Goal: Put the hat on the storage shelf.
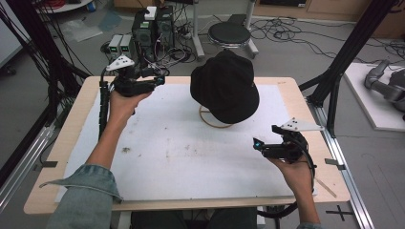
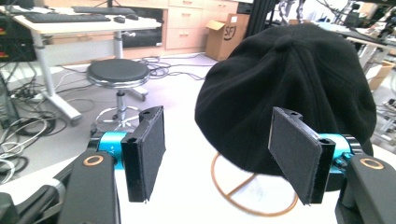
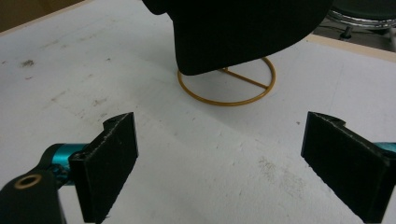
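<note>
Left gripper view: hand-held gripper [image 2: 217, 156] wide open, empty.

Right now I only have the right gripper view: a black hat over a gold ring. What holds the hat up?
Observer: The high view shows the black hat perched on a gold wire stand, clear of the table.
Operator: Where is the left gripper?
Observer: The left gripper is at the table's far left, open, pointing toward the hat.
Operator: What lies beyond the table?
Observer: A round black stool stands on the floor just past the far edge.
</note>
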`<state>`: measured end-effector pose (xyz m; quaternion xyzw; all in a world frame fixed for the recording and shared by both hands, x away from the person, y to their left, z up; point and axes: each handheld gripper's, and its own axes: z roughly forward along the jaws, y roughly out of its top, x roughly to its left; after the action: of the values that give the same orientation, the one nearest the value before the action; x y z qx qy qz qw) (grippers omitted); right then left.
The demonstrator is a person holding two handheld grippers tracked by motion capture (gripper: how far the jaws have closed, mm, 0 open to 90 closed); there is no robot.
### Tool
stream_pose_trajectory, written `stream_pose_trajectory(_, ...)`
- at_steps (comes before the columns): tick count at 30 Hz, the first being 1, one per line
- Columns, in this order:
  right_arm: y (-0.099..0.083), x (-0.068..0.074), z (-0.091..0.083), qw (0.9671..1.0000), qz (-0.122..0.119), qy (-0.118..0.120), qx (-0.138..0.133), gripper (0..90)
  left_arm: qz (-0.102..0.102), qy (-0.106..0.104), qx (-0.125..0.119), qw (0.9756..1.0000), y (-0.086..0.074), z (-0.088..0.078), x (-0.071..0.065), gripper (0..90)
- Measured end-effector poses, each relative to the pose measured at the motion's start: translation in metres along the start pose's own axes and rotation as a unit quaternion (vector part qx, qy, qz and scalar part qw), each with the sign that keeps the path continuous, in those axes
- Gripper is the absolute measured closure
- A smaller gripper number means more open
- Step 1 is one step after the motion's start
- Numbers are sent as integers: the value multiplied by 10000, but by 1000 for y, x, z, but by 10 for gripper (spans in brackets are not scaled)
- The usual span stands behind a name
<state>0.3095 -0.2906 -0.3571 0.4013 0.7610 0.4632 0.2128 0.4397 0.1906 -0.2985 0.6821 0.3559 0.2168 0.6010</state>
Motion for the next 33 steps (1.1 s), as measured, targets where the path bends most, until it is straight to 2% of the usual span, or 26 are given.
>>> stream_pose_trajectory(4,3,-2,4,10000,-25,-27,23,106,10,98,36,9999,-7,-20,3,343)
stream_pose_trajectory(7,3,-3,7,10000,-49,-42,39,106,92,197,63,9997,-13,-34,4,336)
stream_pose_trajectory(16,5,-5,13,10000,-43,-45,69,106,209,573,32,9981,-33,-78,8,322)
stream_pose_trajectory(23,6,-9,15,10000,17,-72,65,106,312,865,109,9957,-54,-102,8,315)
stream_pose_trajectory(28,7,-10,18,9999,40,-76,94,106,332,1042,43,9940,-69,-120,5,315)
stream_pose_trajectory(33,7,-11,21,9999,50,-82,101,106,337,1150,43,9928,-84,-131,2,315)
